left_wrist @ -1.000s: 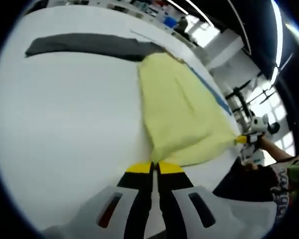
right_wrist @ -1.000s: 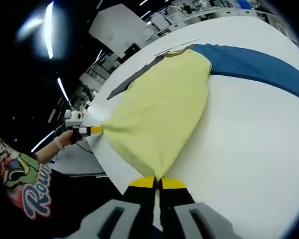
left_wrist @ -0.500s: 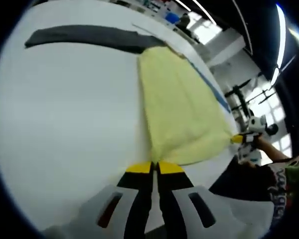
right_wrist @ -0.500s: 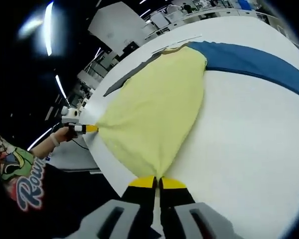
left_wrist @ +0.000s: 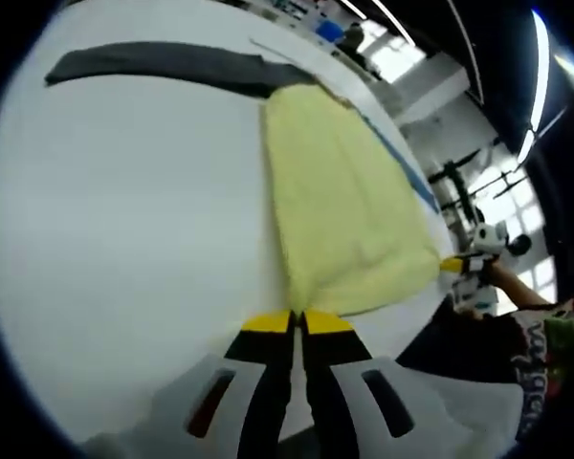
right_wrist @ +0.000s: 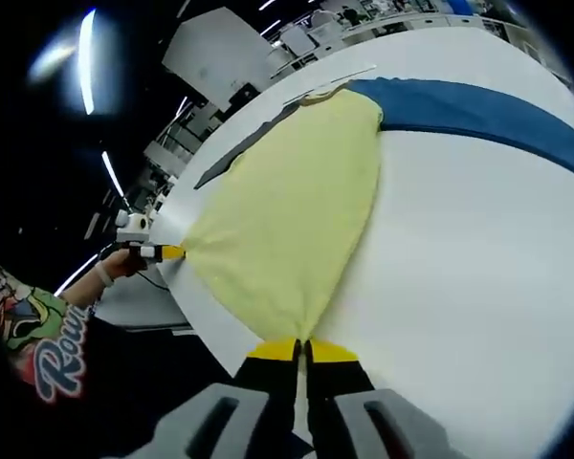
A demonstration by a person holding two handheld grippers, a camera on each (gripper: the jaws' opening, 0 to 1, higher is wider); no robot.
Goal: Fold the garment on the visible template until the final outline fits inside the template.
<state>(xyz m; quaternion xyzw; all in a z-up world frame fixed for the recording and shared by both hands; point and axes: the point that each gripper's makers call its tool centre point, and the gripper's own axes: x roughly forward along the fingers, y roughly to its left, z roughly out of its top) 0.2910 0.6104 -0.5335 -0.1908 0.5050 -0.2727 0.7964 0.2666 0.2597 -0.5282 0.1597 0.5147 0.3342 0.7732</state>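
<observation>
at the near edge: left gripper (left_wrist: 298, 321) clenched on one near corner of the yellow garment (left_wrist: 340, 206); right gripper (right_wrist: 301, 349) clenched on the other near corner.
garment: lies on the white desk (left_wrist: 124, 210), pulled taut between both grippers, stretching away from the person.
risk: a corner could slip from the narrow pinch, or uneven pulling could drag the cloth askew off its template.
farther on the desk: a dark grey strip (left_wrist: 163, 67) and a blue strip (right_wrist: 478, 110) flank the garment's far end.
room: dim hall, ceiling strip lights, cluttered benches beyond.
</observation>
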